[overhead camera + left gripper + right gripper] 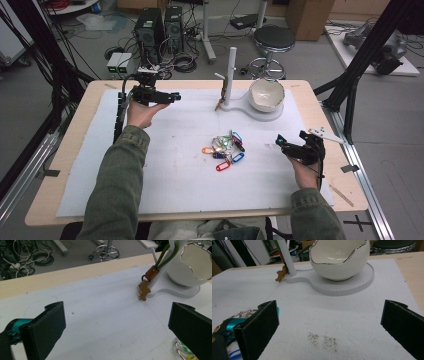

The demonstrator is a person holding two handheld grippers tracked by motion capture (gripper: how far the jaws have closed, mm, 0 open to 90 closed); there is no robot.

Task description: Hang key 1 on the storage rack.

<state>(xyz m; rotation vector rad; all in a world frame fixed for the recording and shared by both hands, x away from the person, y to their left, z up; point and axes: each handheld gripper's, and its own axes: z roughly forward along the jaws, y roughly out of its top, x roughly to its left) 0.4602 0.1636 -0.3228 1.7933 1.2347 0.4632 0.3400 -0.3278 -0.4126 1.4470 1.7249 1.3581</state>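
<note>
Coloured plastic key tags on metal rings (226, 148) lie in a loose heap near the middle of the white foam sheet (175, 175) that covers the pale wooden table (60, 150). Red, blue, orange and green tags can be told apart in the high view. The left claw (170, 97) hovers well apart from the heap, toward the far left of the sheet, with its black jaws spread wide and nothing between them. The right claw (281, 142) sits just right of the heap, low over the sheet, its jaws also spread wide and empty; in the right gripper view the metal rings (244, 313) peek out beside its left jaw. Beyond the heap stands a flat white stand (260, 114) carrying a white egg-shaped bowl with a silver rim (266, 94) and an upright white post (231, 75). A small brown gingerbread-man charm (144, 290) hangs from the post on a green cord (166, 255), its feet touching or nearly touching the sheet.
</note>
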